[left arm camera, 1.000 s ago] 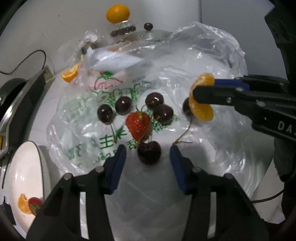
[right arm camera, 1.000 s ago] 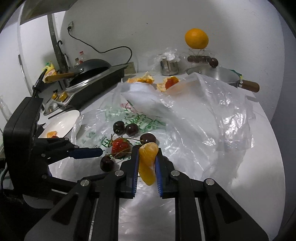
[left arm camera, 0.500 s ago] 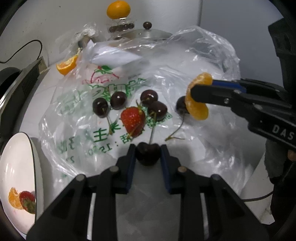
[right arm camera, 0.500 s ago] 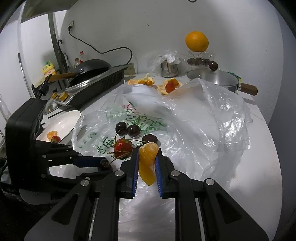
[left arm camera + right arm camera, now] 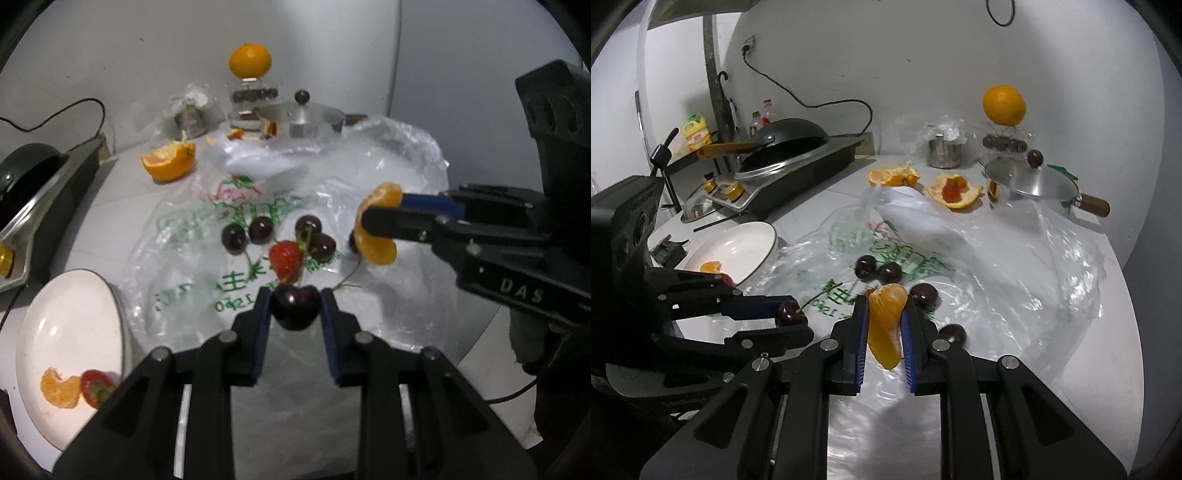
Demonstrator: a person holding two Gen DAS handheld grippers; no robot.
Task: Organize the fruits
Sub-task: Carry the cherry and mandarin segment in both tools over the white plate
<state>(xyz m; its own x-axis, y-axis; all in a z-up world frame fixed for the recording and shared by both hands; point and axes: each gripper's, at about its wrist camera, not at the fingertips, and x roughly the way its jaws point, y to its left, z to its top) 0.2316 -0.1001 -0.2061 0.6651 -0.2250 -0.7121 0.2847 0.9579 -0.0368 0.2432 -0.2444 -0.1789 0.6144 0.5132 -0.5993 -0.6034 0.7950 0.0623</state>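
Since a second ago, left claw (image 5: 295, 308) has closed on a cherry (image 5: 295, 305) and lifted it; right claw (image 5: 884, 325) stays clamped on a segment (image 5: 885, 325). Bowl (image 5: 70, 314) sits left of both. Too hard a squeeze could burst the cherry.

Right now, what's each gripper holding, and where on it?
Left gripper: a dark cherry, pinched across its round sides, stem pointing up. Right gripper: an orange segment, clamped across its flat faces around mid-length, both ends sticking out.
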